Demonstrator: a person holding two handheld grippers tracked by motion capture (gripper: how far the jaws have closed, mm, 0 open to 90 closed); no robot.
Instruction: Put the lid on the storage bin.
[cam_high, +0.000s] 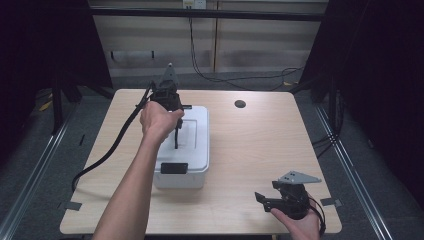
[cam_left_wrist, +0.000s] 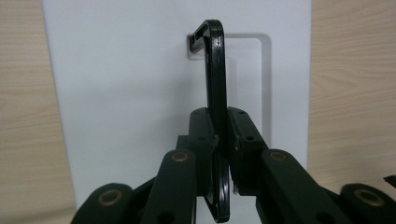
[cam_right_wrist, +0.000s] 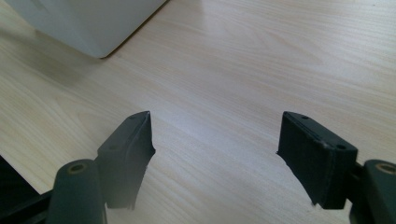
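Observation:
A white lidded box (cam_high: 195, 135) stands left of the table's middle. Its thin black handle (cam_high: 176, 137) is swung up from the lid. My left gripper (cam_high: 178, 122) points down over the lid and is shut on that handle. In the left gripper view the handle (cam_left_wrist: 216, 70) runs up between the two pads, hinged at the far end into a recess of the white lid (cam_left_wrist: 116, 93), with the left gripper (cam_left_wrist: 219, 114) clamped on it. My right gripper (cam_high: 261, 199) rests low at the front right of the table, open, with nothing between its fingers (cam_right_wrist: 215, 135).
The box has a black latch (cam_high: 174, 168) on its near side. The light wooden table (cam_high: 260, 145) has a round cable hole (cam_high: 240, 104) near the back edge. A thick black cable (cam_high: 112, 147) trails off the left side. A corner of the box (cam_right_wrist: 88, 23) lies ahead of the right gripper.

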